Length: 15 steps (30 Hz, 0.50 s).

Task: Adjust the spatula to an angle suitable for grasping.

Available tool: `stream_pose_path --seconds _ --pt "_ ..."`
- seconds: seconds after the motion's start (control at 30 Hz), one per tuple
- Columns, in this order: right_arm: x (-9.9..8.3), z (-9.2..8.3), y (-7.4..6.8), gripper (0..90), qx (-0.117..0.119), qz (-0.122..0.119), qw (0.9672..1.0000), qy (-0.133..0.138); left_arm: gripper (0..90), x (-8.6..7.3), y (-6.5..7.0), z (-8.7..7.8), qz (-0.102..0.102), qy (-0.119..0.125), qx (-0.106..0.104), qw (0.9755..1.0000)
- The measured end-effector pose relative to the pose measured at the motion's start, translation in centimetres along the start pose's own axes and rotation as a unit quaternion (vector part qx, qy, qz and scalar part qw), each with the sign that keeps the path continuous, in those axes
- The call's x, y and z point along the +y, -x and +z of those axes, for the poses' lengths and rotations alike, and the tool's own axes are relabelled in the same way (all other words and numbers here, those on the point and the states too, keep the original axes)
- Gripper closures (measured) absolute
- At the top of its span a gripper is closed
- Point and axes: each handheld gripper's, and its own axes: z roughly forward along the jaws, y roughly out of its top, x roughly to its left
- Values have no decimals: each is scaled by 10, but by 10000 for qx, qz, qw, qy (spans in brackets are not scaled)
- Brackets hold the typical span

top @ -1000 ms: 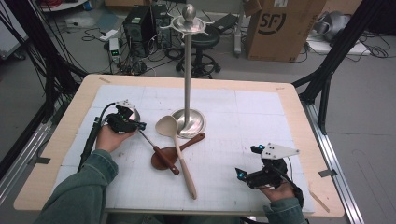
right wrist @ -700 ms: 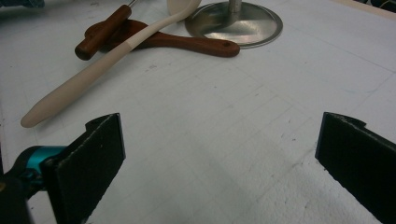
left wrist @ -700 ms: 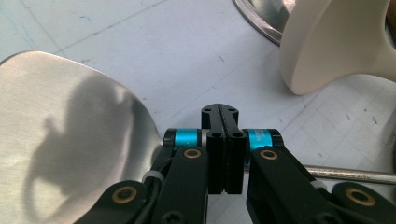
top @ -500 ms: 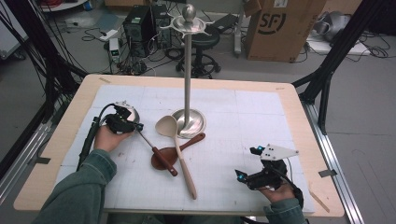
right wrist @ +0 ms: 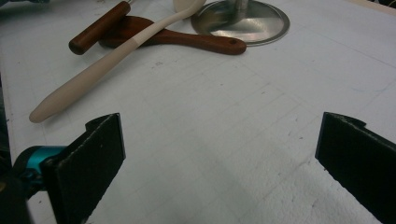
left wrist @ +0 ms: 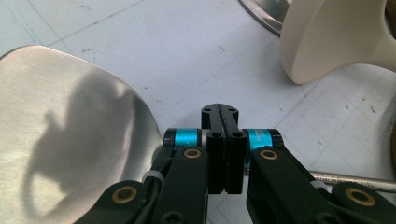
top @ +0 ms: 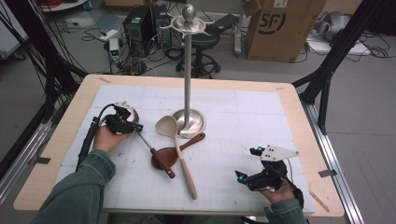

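Nothing has moved since before: left gripper [top: 122,122] jaws stay clamped on the steel ladle [top: 140,135] (bowl on the table [top: 289,112]); right gripper [top: 261,175] jaws gape, empty.

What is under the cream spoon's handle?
The cream spoon lies across the dark wooden spoon, whose bowl sits beneath its handle. The ladle's brown handle rests on that bowl's left side. How much of the bowl is covered cannot be told.

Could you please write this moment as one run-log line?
left claw: shut beside steel ladle bowl | right claw: open, nothing between jaws | cream wooden spoon: lying across dark brown wooden spoon
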Motion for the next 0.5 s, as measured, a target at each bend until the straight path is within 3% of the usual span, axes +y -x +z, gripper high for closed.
stream_pose_path --seconds 0.27,0.5 --pt "0 0 0 2 16 8 10000 -1 897 2 7 -8 119 151 -110 9998" --pt "0 0 -1 2 40 -20 10000 -12 897 0 12 -13 262 141 -187 9994"
